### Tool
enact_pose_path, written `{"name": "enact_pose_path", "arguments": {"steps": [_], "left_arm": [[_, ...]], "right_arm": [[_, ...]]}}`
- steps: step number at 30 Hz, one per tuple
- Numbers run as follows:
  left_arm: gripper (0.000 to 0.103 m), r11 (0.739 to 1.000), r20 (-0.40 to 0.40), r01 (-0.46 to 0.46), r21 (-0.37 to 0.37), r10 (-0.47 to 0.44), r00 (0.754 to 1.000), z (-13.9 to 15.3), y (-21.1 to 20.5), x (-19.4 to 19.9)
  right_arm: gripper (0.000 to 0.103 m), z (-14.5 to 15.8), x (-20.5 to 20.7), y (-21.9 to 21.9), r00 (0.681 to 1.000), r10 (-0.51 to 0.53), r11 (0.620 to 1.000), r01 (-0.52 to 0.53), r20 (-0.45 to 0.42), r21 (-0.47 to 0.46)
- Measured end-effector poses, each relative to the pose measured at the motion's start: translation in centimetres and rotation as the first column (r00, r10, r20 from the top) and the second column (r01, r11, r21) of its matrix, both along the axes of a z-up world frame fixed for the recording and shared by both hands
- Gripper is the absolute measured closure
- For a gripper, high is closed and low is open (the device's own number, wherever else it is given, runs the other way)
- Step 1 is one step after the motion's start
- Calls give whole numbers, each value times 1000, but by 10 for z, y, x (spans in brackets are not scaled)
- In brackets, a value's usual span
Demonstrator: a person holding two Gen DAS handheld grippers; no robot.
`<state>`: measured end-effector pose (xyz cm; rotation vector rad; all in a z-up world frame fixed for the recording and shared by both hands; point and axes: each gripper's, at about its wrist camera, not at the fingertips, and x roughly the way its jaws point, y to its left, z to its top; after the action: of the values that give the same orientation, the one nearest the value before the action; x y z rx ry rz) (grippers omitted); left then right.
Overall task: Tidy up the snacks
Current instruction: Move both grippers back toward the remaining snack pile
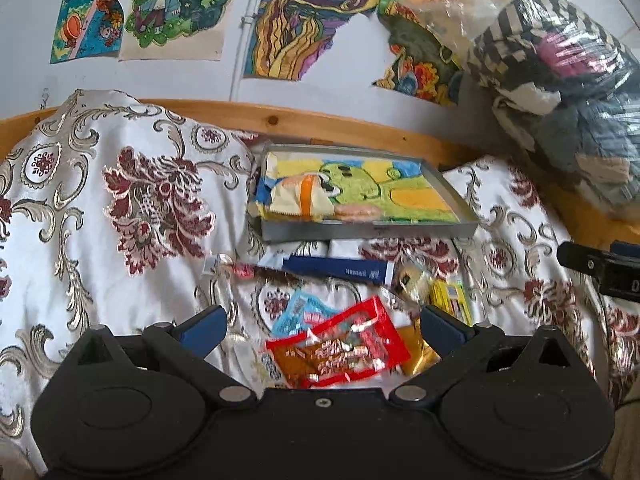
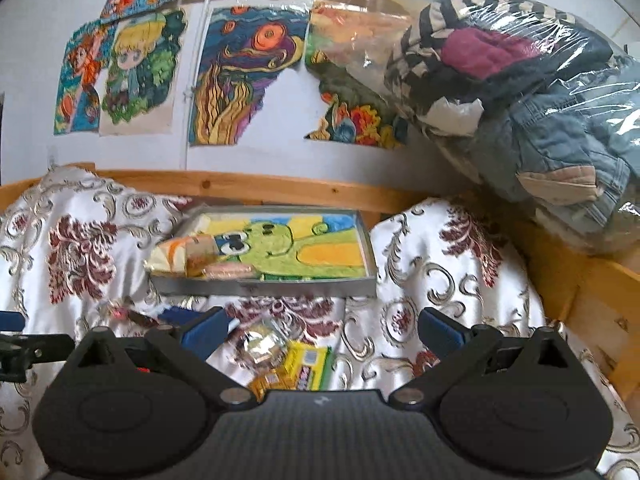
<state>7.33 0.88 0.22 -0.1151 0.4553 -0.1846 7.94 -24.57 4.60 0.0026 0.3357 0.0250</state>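
A grey tray lined with a green cartoon drawing lies on the bedspread by the wooden rail. A cream and orange snack packet and a pinkish round snack lie at its left end. Loose snacks sit in front: a red packet, a light blue packet, a navy box, a yellow packet and a clear wrapped sweet. My left gripper is open above the red packet. My right gripper is open above the yellow packet.
A floral white and maroon bedspread covers the bed, bunched high at the left. A wooden rail runs behind the tray. A clear bag of clothes sits at the right. Drawings hang on the wall.
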Motion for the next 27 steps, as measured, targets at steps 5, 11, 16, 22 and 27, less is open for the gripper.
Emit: {"name": "enact_pose_path", "arguments": {"steps": [5, 11, 16, 22, 27], "left_arm": [[1, 1000, -35, 1, 10, 0, 999, -5, -1, -5], [1, 1000, -88, -29, -9, 29, 996, -10, 4, -4], [1, 999, -113, -45, 1, 45, 993, -13, 4, -2], [1, 998, -167, -57, 7, 57, 984, -16, 3, 7], [1, 999, -238, -52, -1, 50, 970, -21, 1, 23]], "right_arm": [[0, -6, -4, 6, 999, 1, 1000, -3, -39, -28], [0, -11, -2, 18, 994, 11, 995, -21, -109, -93], [0, -17, 3, 28, 984, 27, 988, -53, -176, -143], [0, -22, 8, 35, 968, 68, 982, -107, -241, -154], [0, -27, 13, 41, 955, 91, 974, -145, -283, -175]]}}
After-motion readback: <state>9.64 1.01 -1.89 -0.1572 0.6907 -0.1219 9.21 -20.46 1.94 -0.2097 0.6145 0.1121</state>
